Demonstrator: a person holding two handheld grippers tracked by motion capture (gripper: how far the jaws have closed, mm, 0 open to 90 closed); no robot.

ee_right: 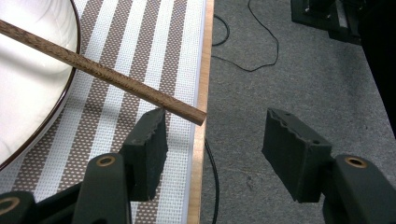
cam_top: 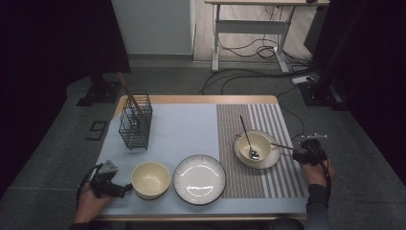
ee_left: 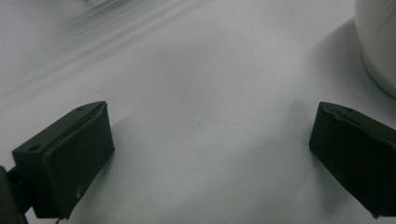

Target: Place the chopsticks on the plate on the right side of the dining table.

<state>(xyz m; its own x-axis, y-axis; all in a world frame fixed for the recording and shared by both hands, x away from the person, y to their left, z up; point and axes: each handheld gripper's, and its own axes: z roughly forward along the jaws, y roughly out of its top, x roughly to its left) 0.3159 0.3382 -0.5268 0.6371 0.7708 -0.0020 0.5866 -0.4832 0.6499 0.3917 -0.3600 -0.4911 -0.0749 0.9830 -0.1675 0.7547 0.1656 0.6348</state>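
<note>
A wooden chopstick point(cam_top: 282, 146) rests across the rim of a saucer point(cam_top: 274, 160) and points right, toward my right gripper point(cam_top: 297, 154). The saucer carries a cream bowl point(cam_top: 256, 143) with a spoon point(cam_top: 246, 134) in it. In the right gripper view the chopstick point(ee_right: 102, 72) ends just above the left jaw's tip. The right gripper point(ee_right: 212, 140) is open there, and its jaws do not press the stick. My left gripper point(cam_top: 125, 189) lies at the front left beside a second cream bowl point(cam_top: 151, 179). Seen up close, the left gripper point(ee_left: 210, 144) is open over the pale mat, with that bowl point(ee_left: 380, 46) at the upper right.
A ribbed plate point(cam_top: 199, 178) sits at the front centre. A wire basket point(cam_top: 134, 125) with chopsticks point(cam_top: 128, 93) stands at the back left. The striped placemat point(ee_right: 140, 46) reaches the table's right edge point(ee_right: 201, 140), past which are grey floor and cables.
</note>
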